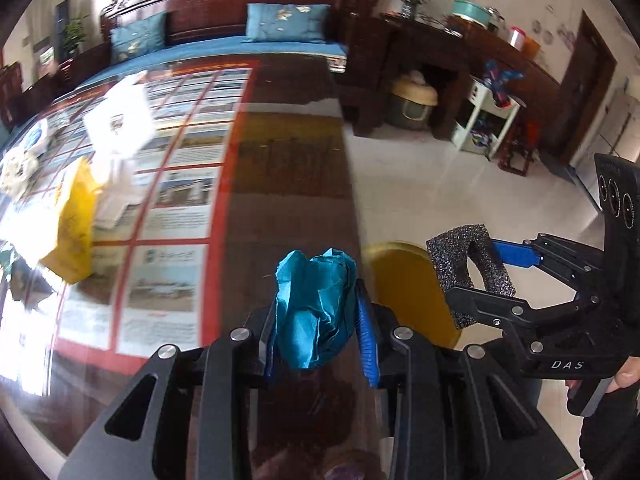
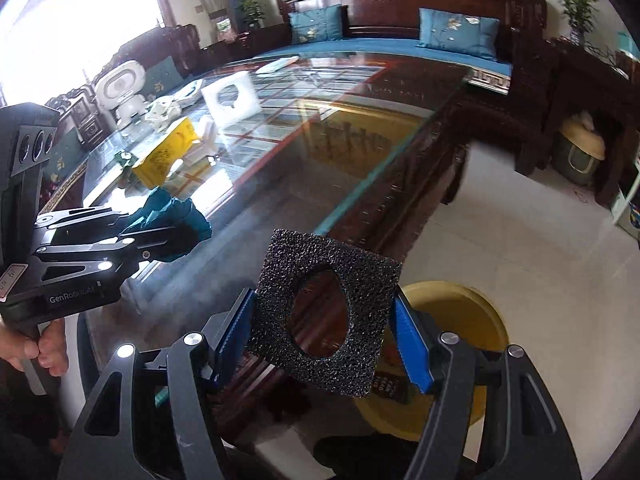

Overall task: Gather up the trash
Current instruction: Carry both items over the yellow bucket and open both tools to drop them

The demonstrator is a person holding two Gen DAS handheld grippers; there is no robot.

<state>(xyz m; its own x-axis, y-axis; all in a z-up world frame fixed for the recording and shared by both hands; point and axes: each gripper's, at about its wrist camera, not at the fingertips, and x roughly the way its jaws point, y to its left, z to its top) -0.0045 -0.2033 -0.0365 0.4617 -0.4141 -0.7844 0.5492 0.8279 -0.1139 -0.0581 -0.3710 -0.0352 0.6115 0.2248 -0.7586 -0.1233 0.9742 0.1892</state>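
Trash in both claws now: our left claw clamps crumpled teal paper, right claw pinches black foam square, both near worktop edge by yellow bin. Yellow bag, white foam left on worktop, we reckon.

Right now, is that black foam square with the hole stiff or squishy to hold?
Probably squishy and light: the black porous foam square with a round hole looks open-celled and airy. It keeps its flat shape between the right gripper's blue fingers, so likely springy rather than floppy.
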